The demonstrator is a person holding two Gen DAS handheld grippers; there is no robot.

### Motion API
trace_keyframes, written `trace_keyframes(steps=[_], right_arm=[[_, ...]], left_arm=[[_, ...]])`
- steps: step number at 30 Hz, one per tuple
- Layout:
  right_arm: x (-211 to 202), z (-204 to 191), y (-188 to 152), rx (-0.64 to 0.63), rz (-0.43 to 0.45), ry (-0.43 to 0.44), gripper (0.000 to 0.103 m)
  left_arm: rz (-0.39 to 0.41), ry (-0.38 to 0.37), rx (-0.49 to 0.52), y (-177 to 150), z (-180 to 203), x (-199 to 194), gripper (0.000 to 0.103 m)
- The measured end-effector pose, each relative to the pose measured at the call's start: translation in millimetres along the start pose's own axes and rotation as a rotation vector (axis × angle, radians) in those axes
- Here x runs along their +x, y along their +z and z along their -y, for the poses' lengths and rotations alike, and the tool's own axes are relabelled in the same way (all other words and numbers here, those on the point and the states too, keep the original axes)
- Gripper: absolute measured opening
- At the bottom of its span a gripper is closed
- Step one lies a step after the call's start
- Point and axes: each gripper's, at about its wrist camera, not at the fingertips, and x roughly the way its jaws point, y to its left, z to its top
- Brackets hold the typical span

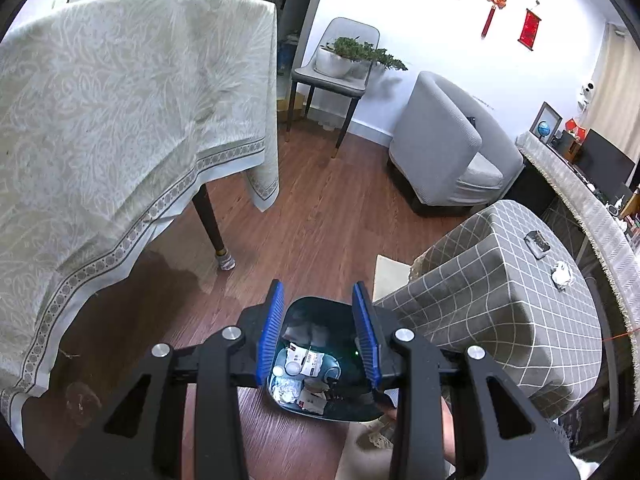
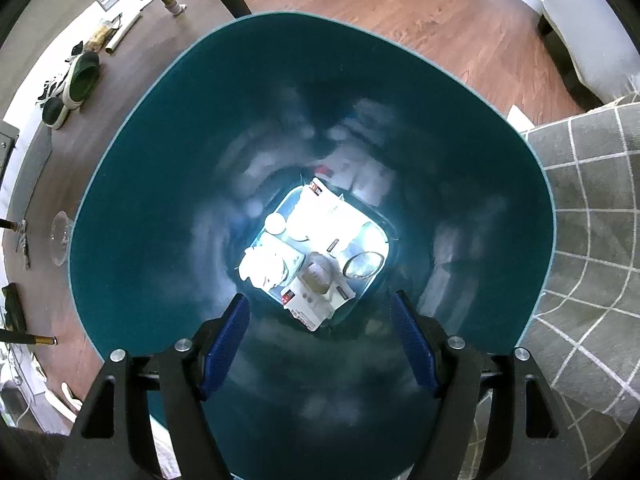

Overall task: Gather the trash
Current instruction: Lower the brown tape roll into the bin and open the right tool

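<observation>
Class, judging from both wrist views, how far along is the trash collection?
Done: wrappers and crumpled paper lie in the teal bin. In hand: nothing; the right gripper hangs open over the bin. Left: a crumpled wad and dark object on the checked table.

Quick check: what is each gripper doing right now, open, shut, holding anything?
Left gripper: shut, nothing between its fingers, above the trash bin.
Right gripper: open and empty, pointing down into the bin over the trash at the bottom.
</observation>
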Motion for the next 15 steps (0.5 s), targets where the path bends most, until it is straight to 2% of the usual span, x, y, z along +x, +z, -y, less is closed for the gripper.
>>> trace_keyframes(steps=[9, 15], right_arm=[[-28, -15, 1, -0.081, 0.076, 0.032, 0.074], [-65, -16, 4, -0.108, 0.164, 0.069, 0.070]], left_arm=[[0.013, -0.002, 0.031, 8, 21, 0, 0.037], [0.037, 0.009, 0.059, 15, 35, -3, 0.039]])
